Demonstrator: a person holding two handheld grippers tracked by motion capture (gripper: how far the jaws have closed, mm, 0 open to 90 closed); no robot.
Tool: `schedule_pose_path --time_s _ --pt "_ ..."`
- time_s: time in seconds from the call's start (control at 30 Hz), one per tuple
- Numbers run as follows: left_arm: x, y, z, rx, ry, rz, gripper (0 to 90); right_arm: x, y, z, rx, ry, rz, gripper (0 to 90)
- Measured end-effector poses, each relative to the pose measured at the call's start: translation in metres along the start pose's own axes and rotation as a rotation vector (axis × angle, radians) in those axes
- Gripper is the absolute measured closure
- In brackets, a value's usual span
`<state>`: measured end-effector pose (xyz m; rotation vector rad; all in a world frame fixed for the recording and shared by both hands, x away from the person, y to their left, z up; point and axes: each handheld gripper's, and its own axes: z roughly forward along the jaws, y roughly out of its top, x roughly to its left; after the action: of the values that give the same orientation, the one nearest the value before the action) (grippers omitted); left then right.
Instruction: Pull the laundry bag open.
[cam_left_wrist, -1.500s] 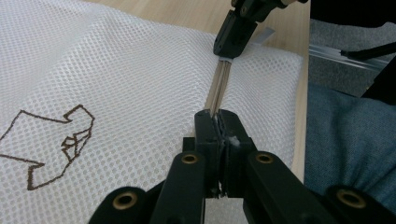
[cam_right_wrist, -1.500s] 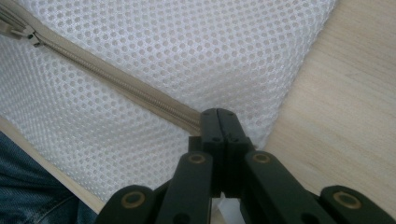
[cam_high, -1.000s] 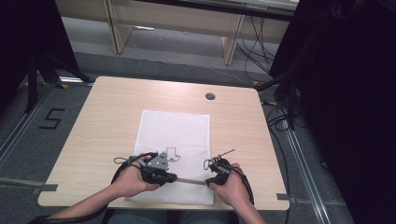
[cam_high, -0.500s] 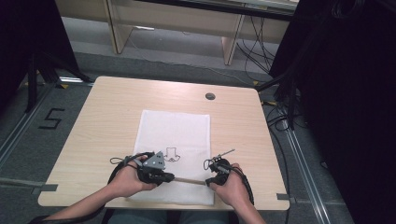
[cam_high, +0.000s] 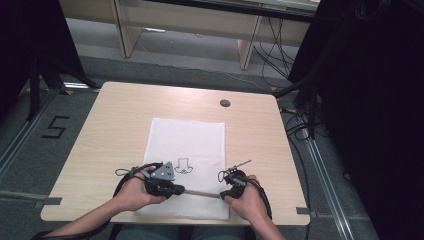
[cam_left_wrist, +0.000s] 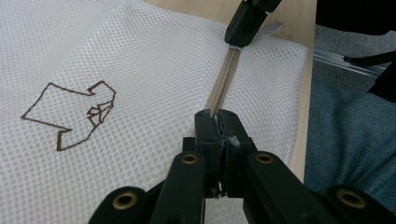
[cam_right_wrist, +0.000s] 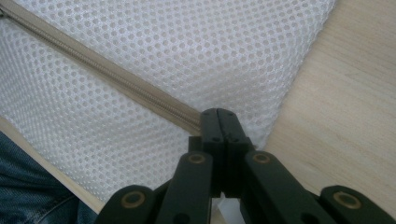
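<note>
Your white mesh bag lay flat on the wooden table, its near edge close to the table's front edge, and everything else sat in relation to that bag. A small brown line drawing was printed on the bag's near half, and a beige zipper ran across the bag close to its near edge.

At the bag's near left corner, your left hand held the left gripper over the zipper's left stretch. In the left gripper view its jaws were pressed together on the zipper, with a small pale bit caught between the tips of the left gripper; whether that bit was the slider or a pull tab, you could not tell. The drawing lay on the mesh to the left of those jaws.

At the bag's near right corner, your right hand held the right gripper at the zipper's right end. In the right gripper view the right gripper had its jaws closed tight on the end of the zipper, just inside the bag's edge, with bare table beside it. Denim-clad legs showed below the table's front edge.
</note>
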<state>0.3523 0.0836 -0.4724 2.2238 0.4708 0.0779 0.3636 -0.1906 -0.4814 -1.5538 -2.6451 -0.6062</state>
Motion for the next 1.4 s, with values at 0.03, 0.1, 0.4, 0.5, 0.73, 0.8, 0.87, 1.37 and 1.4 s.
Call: schedule_pose_path --time_s 0.03,0.1,0.4,0.5,0.73,0.8,0.87,1.37,1.4 --pt "0.000 0.000 0.000 -0.001 -0.001 -0.006 87.4 0.000 0.000 0.000 0.000 -0.001 -0.001 90.0" --pt "0.000 -0.001 -0.001 -0.004 -0.004 -0.008 87.4 -0.001 0.000 0.000 -0.005 -0.002 -0.018 90.0" --pt "0.001 -0.001 -0.002 -0.005 -0.001 -0.010 87.4 -0.001 0.000 0.000 -0.006 -0.003 -0.023 90.0" --pt "0.001 -0.002 -0.002 -0.003 0.000 -0.011 87.4 -0.001 0.000 0.001 -0.002 -0.011 -0.014 90.0" --pt "0.005 -0.006 -0.010 0.005 0.014 -0.006 87.4 -0.001 0.000 0.000 -0.006 -0.004 -0.024 90.0" --pt "0.004 -0.007 -0.010 -0.005 0.012 -0.020 87.4 -0.001 0.000 0.000 -0.005 -0.003 -0.023 90.0" --pt "0.005 -0.007 -0.010 -0.009 0.004 -0.024 87.4 -0.001 0.000 0.000 -0.006 -0.003 -0.023 90.0" --pt "0.011 -0.013 -0.019 -0.012 0.018 -0.031 87.4 0.000 0.000 0.000 0.000 0.000 0.000 90.0" --pt "0.010 -0.014 -0.020 -0.013 0.020 -0.048 87.4 0.000 0.000 0.000 0.000 -0.001 -0.002 90.0"
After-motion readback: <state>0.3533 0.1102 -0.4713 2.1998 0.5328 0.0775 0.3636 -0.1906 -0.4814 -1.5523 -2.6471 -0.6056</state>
